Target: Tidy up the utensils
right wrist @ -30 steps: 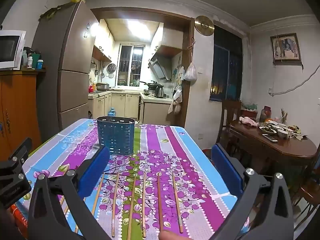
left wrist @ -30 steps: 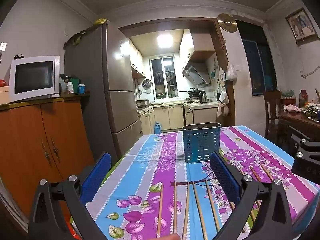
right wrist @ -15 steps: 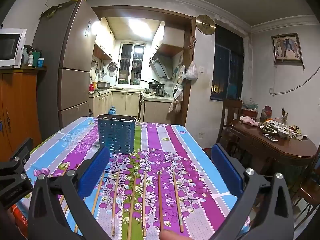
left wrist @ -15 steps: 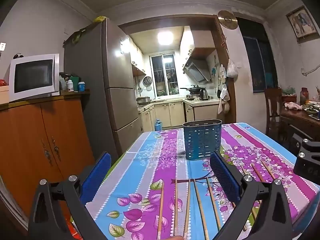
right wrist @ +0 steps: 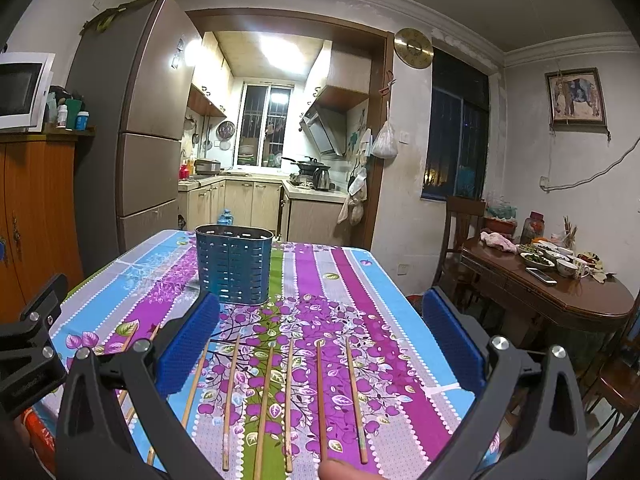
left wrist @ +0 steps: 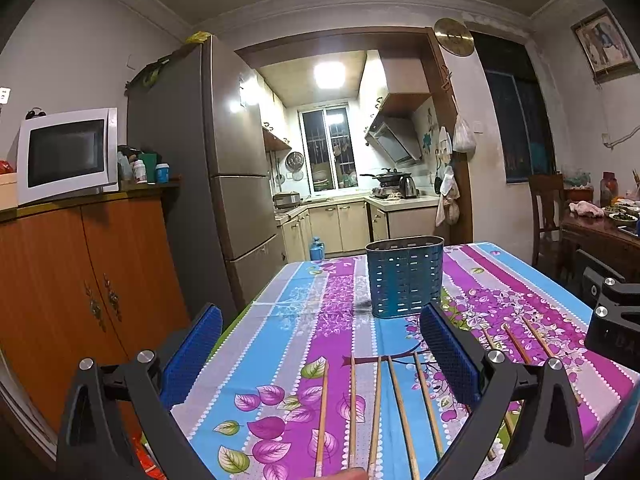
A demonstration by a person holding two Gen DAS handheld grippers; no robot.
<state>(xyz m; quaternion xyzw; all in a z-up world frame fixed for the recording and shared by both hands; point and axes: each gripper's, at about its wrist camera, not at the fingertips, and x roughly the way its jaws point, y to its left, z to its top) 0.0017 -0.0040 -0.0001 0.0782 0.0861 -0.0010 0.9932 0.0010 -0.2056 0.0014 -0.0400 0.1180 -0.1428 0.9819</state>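
Several wooden chopsticks (left wrist: 400, 404) lie side by side on the flowered tablecloth (left wrist: 304, 320) near the front edge; they also show in the right wrist view (right wrist: 288, 396). A blue perforated utensil holder (left wrist: 405, 276) stands upright and empty-looking farther back; it also shows in the right wrist view (right wrist: 233, 263). My left gripper (left wrist: 320, 344) is open above the left chopsticks. My right gripper (right wrist: 320, 336) is open above the right chopsticks. Both hold nothing.
An orange cabinet (left wrist: 72, 288) with a microwave (left wrist: 66, 156) and a fridge (left wrist: 224, 184) stand left of the table. A dark dining table (right wrist: 560, 284) with dishes and a chair (right wrist: 460, 232) stand to the right. The kitchen lies beyond.
Both grippers have dipped slightly toward the table, so the holder and chopsticks sit a little higher in view. Both stay open.
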